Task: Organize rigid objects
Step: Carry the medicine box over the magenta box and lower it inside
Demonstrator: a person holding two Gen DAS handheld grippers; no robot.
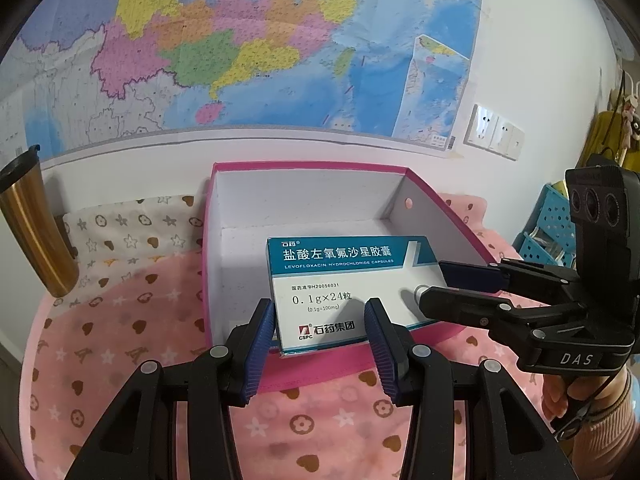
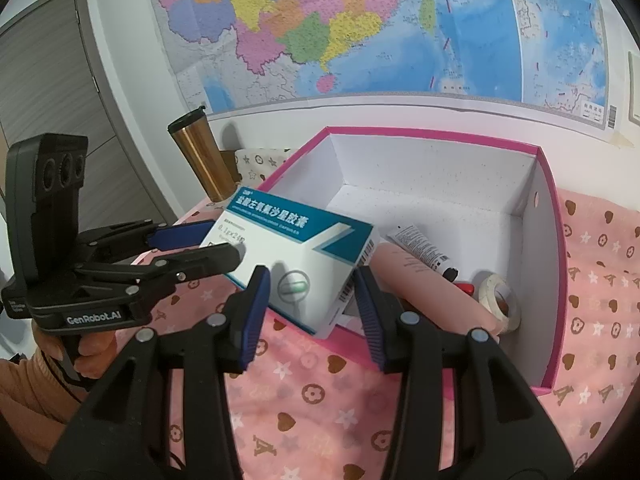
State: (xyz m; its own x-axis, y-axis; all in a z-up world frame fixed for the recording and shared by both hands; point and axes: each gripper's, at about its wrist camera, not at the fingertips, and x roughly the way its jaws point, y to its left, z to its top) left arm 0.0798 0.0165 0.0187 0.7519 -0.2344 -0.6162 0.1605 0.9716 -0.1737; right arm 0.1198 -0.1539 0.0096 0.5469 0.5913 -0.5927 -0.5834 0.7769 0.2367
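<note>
Tilting over the pink box (image 1: pixel 224 184) rim, the medicine carton (image 1: pixel 340 280) lies crosswise; both jaws clamp it.

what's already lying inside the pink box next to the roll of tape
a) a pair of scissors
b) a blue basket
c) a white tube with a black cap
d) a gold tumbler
c: in the right wrist view a white tube with a black cap lies in the pink box near the roll of tape.

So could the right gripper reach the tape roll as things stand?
Probably not yet: the right gripper is shut on the pill box. The tape roll itself lies uncovered in the pink box's corner.
</note>
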